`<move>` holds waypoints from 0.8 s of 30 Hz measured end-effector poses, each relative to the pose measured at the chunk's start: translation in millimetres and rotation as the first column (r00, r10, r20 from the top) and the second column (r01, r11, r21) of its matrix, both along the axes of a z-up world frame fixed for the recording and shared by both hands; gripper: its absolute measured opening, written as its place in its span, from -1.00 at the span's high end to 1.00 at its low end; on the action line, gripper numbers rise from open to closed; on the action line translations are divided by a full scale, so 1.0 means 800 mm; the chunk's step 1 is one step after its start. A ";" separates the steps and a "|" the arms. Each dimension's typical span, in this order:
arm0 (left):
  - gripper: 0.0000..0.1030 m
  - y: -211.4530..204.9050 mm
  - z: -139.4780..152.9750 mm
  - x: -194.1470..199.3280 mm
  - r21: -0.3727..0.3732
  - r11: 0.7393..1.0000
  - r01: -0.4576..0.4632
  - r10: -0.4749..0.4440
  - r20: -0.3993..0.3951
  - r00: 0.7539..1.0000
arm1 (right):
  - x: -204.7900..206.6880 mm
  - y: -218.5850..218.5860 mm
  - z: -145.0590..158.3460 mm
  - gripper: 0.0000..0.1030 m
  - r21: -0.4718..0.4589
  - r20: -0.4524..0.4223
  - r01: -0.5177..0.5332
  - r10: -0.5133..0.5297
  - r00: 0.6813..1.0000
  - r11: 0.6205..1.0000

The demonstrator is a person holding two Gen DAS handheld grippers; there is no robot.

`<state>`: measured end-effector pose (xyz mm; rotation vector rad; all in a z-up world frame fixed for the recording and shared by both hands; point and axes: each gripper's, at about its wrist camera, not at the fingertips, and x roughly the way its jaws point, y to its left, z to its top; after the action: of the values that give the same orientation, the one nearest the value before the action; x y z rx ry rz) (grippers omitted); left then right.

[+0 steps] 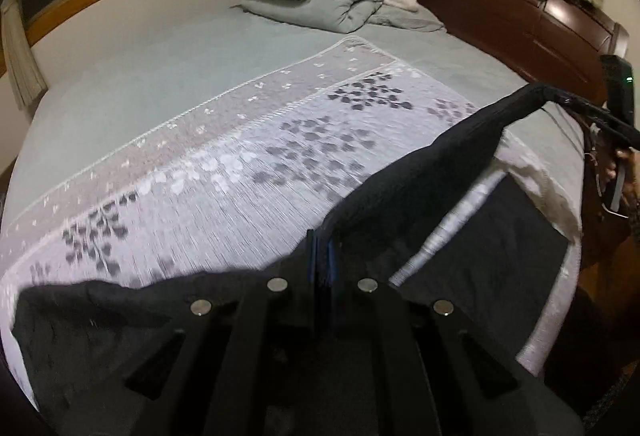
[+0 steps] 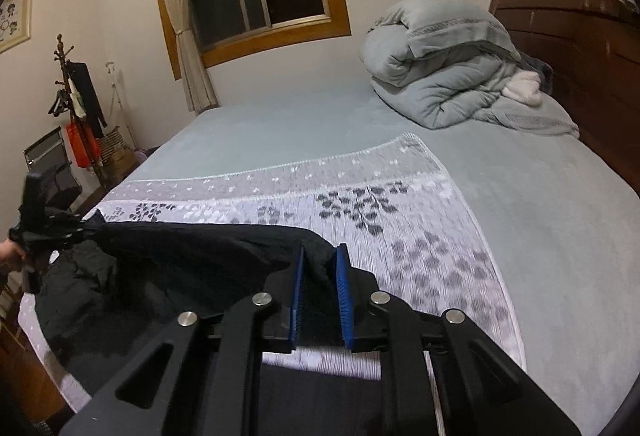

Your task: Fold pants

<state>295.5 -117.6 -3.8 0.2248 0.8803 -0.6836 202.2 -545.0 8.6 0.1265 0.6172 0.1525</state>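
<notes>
Taking the patterned blanket (image 2: pixel 420 228) as the landmark, the black pants (image 2: pixel 192 256) hang above its near edge, stretched between the two tools, with loose cloth sagging onto the blanket below.

At the blanket's left end, the left gripper (image 1: pixel 322 256) has its blue pads (image 1: pixel 329 260) pressed together with only a thin layer of the fabric's edge between them. That bite looks shallow; a tug along the stretched edge could pull the cloth free, and that end would drop in a heap on the blanket.

Between the two tools, the raised edge is taut while the rest droops. If the lift is uneven, the hanging part may drag across the blanket, ruck it up, and twist the legs out of line.

Toward the blanket's right end, the right gripper (image 2: pixel 320 288) stands narrowly parted, clamped on a thicker bunch of fabric. A bunched grip may hold several layers at once, so the fold could land crooked, or a layer could slide out when laid down.

Well beyond the blanket's far edge, the folded duvet (image 2: pixel 444 76) poses no obstacle.
</notes>
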 end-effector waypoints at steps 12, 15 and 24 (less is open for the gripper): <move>0.92 -0.001 -0.020 -0.167 -0.001 0.999 -0.046 0.046 0.050 0.998 | -0.112 -0.010 -0.050 0.71 0.029 -0.112 0.070 -0.067 0.991 0.997; 0.92 -0.001 -0.028 -0.192 0.004 0.999 -0.054 0.054 0.045 0.998 | -0.127 -0.008 -0.068 0.71 0.018 -0.156 0.076 -0.072 0.985 0.997; 0.92 -0.003 -0.092 -0.248 -0.024 0.997 -0.075 0.073 -0.091 0.993 | -0.161 -0.006 -0.117 0.71 -0.003 -0.257 0.104 -0.102 0.961 0.995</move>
<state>96.9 -120.2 -77.6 0.1369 0.9602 -0.6405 73.5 -549.8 -85.0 0.1900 0.8669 0.0380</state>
